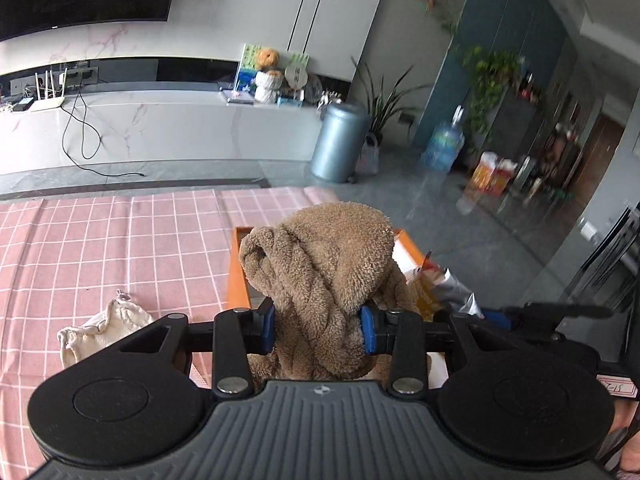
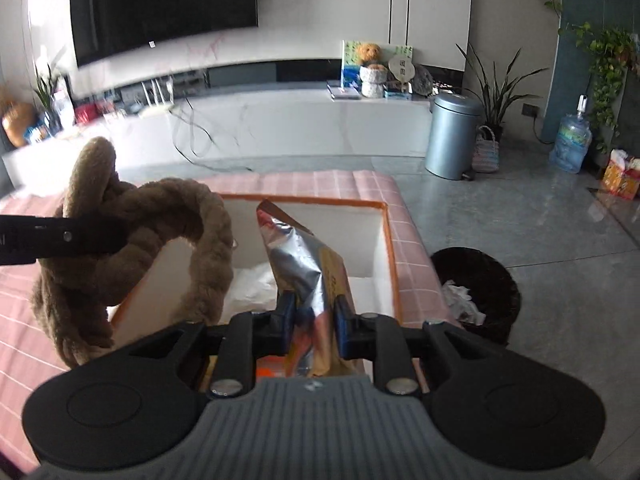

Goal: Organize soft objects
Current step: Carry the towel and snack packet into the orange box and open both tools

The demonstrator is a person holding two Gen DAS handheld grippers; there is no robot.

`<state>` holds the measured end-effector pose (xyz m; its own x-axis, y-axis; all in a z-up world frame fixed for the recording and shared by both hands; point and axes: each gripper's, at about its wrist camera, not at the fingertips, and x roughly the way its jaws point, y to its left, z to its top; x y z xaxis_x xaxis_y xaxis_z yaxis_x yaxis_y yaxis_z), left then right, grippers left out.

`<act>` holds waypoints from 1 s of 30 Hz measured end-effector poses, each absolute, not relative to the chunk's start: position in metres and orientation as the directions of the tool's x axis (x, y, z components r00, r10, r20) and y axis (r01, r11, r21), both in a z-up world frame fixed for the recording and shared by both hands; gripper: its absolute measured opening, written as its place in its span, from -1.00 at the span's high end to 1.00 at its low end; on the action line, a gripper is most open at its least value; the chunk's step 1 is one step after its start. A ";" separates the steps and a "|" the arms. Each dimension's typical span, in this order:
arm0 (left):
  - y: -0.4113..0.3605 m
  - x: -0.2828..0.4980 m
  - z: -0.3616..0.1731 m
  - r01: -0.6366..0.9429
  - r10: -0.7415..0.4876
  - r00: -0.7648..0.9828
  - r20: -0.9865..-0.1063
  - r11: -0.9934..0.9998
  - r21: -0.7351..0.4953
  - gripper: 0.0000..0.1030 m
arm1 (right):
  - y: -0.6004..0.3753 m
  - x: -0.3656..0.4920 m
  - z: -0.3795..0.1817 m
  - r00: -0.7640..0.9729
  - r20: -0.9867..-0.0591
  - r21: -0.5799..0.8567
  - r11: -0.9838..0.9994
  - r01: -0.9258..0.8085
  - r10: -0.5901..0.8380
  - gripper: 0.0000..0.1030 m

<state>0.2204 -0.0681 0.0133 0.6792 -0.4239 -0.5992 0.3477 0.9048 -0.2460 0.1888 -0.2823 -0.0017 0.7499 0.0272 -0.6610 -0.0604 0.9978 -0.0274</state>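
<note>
My left gripper (image 1: pixel 318 330) is shut on a brown fuzzy knotted plush (image 1: pixel 324 264) and holds it above the orange-rimmed white box (image 1: pixel 237 268). The plush (image 2: pixel 132 240) also shows at the left of the right wrist view, with the left gripper's finger across it. My right gripper (image 2: pixel 314 322) is shut on a silver and orange snack bag (image 2: pixel 304 264), held upright over the same box (image 2: pixel 384 248). The bag (image 1: pixel 444 288) shows just right of the plush in the left wrist view. A crumpled cream cloth pouch (image 1: pixel 100 330) lies on the pink checked tablecloth (image 1: pixel 120 248), left of the box.
White crumpled plastic (image 2: pixel 256 284) lies inside the box. A black wastebasket (image 2: pixel 476 292) stands on the floor right of the table. A grey bin (image 2: pixel 452 136), a water jug (image 2: pixel 570 142) and a TV console (image 2: pixel 280 120) stand farther back.
</note>
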 end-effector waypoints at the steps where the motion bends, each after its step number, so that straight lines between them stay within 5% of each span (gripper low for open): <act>1: -0.071 0.224 0.011 0.347 -0.410 0.683 -0.604 0.910 -0.226 0.14 | -0.279 0.197 -0.005 0.747 -0.664 -0.054 0.996 -0.068 0.015 0.64; 7: -0.084 0.235 -0.001 0.346 -0.349 0.679 -0.645 0.928 -0.138 0.14 | -0.268 0.234 -0.029 0.719 -0.693 -0.154 0.985 -0.083 -0.048 0.67; 10: -0.090 0.238 -0.008 0.362 -0.331 0.678 -0.656 0.927 -0.094 0.14 | -0.263 0.246 -0.038 0.717 -0.690 -0.220 0.972 -0.080 -0.097 0.93; 17: -0.098 0.240 -0.015 0.391 -0.309 0.672 -0.673 0.920 -0.032 0.14 | -0.259 0.260 -0.044 0.703 -0.702 -0.259 0.960 -0.107 -0.111 0.94; 22: -0.116 0.238 -0.020 0.438 -0.257 0.686 -0.680 0.893 0.104 0.13 | -0.258 0.254 -0.038 0.729 -0.678 -0.249 0.963 -0.104 -0.097 0.83; 26: -0.135 0.237 -0.029 0.487 -0.211 0.686 -0.697 0.845 0.223 0.13 | -0.255 0.246 -0.034 0.755 -0.649 -0.262 0.960 -0.101 -0.098 0.35; 30: -0.152 0.235 -0.041 0.523 -0.173 0.696 -0.697 0.787 0.327 0.11 | -0.257 0.242 -0.030 0.763 -0.639 -0.255 0.963 -0.090 -0.098 0.33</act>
<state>0.2345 -0.1517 -0.0411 0.6962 -0.1728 -0.6968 0.5230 0.7870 0.3274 0.2423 -0.2574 -0.0303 0.7633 -0.0983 -0.6385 -0.0895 0.9627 -0.2552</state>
